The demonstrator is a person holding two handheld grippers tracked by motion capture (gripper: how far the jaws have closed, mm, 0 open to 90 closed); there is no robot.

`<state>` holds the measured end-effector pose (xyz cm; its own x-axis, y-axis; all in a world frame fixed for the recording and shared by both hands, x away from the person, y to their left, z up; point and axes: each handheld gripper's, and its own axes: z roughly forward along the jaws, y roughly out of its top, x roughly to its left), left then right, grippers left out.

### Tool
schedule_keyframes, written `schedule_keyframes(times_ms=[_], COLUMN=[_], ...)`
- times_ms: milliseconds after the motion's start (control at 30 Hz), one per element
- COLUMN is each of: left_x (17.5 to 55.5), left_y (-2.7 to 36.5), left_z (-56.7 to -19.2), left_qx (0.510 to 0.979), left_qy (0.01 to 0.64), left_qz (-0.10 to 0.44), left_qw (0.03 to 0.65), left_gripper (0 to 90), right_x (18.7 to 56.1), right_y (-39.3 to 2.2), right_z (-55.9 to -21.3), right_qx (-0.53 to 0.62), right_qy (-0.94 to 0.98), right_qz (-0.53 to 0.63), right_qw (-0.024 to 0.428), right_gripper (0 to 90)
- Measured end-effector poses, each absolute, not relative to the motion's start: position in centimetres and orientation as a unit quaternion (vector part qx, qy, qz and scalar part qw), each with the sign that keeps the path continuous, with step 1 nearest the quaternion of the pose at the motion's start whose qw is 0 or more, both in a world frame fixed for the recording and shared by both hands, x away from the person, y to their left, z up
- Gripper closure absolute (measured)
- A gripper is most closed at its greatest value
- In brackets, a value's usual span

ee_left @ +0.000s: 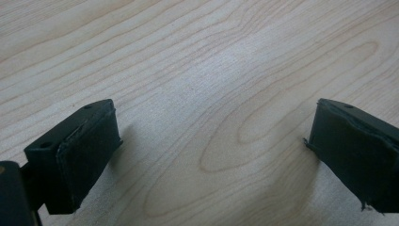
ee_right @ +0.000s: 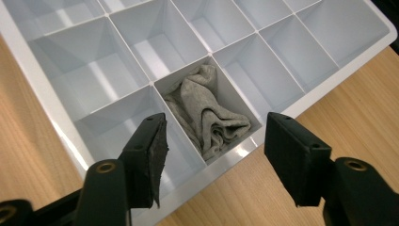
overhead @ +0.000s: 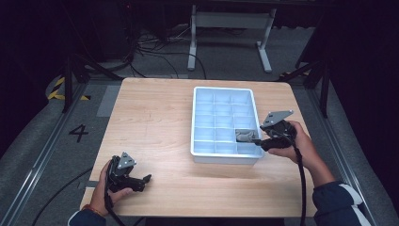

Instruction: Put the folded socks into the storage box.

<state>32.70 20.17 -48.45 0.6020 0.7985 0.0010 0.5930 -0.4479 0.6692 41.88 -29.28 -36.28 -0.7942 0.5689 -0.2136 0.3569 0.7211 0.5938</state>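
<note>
We see the grey cloth (ee_right: 207,113) bunched in one compartment of the white tray (overhead: 225,157), in the column along the tray's right wall and one row up from the near wall. In the right claw view its long axis runs from the cell's far corner to the near one, folds piled at the near end. It lies below the dividers.

Our right claw (ee_right: 214,150) hangs just outside the tray's right rim; its jaws stand apart with nothing between them, the cloth loose beneath. Every other compartment we can see is bare.

The tray sits right of centre on the bench (overhead: 150,127), leaving a narrow strip at the right edge and broad open wood to the left. There, near the front edge, our left claw (ee_left: 211,141) is spread wide over bare wood.
</note>
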Motion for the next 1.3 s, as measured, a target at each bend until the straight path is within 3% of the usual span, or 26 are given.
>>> schedule_keyframes(times_ms=[433,833,1300], left_x=[32.7,32.7,32.7], left_y=[20.2,20.2,20.1], left_z=[-48.4,-48.5,-48.5], left_qx=[0.836,0.835,0.835], left_qy=[0.416,0.417,0.418], left_qz=[0.160,0.159,0.159], left_qw=[0.320,0.321,0.322], left_gripper=[2.6,2.7,2.7], right_x=[39.4,37.3,35.1], right_y=[-31.4,-33.7,-37.0], right_z=[-35.8,-37.0,-39.7], right_qx=[0.258,0.252,0.252], right_qy=[0.895,0.897,0.897], right_qz=[0.293,0.303,0.289], right_qw=[0.214,0.199,0.219], right_gripper=[30.3,34.2,32.6])
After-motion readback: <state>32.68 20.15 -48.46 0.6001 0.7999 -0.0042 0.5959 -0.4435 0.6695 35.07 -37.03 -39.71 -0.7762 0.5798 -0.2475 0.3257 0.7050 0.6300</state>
